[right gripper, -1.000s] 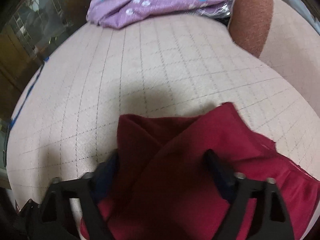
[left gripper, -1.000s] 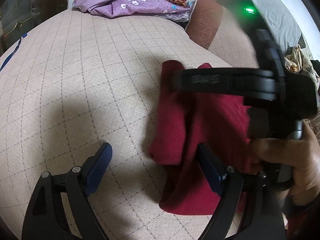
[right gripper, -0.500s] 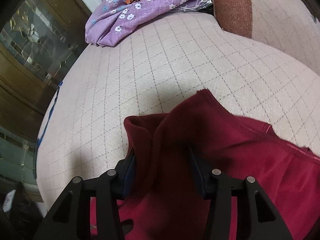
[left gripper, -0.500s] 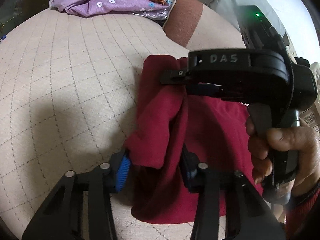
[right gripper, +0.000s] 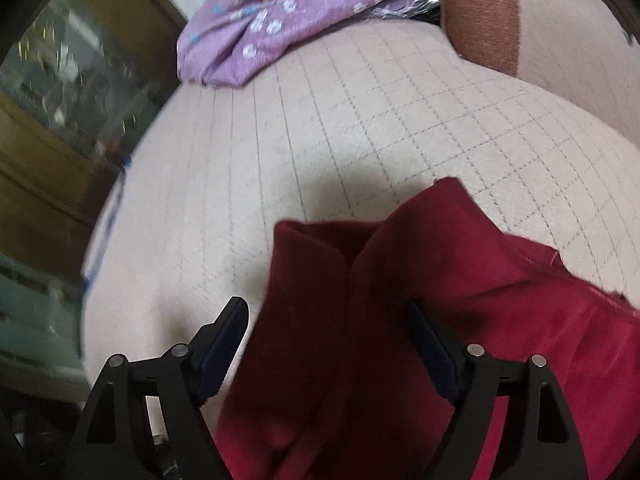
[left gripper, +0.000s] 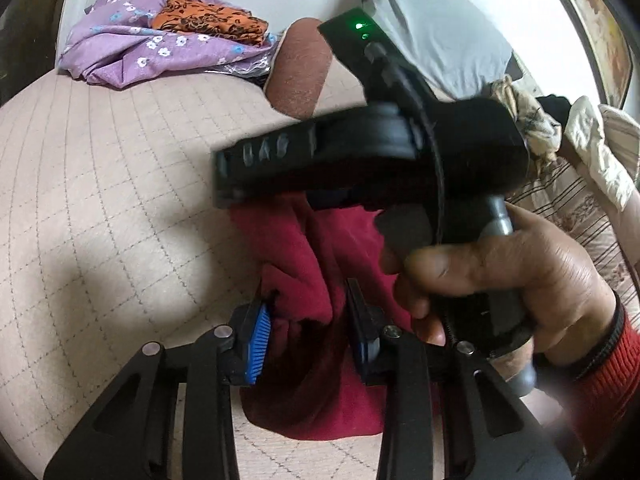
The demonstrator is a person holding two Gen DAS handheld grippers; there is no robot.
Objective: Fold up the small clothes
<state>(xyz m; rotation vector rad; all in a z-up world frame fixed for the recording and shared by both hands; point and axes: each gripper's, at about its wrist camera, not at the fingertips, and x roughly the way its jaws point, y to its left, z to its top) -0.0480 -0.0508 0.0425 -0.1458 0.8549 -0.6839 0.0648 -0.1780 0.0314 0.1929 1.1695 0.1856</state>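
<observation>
A quilted beige mattress cover [left gripper: 100,184] with a stitched diamond grid spans the bed, soft and slightly domed. At its far edge lies a crumpled purple floral cloth [left gripper: 132,56] with an orange patterned cloth [left gripper: 208,24] on top, beside a rust-brown bolster [left gripper: 300,72] with a coarse nap. A grey pillow [left gripper: 432,28] leans behind.

The dark red garment [right gripper: 400,320], thick and fleecy, lies bunched on the mattress cover in loose folds.

The left gripper [left gripper: 310,328] is closing; a raised fold of the garment sits between its blue ribbed fingers [left gripper: 260,328], which press it from both sides.

The right gripper [right gripper: 328,344], held by a hand [left gripper: 512,280] in a red knit cuff, is opening; its fingers [right gripper: 224,336] straddle a fold without pinching it.
</observation>
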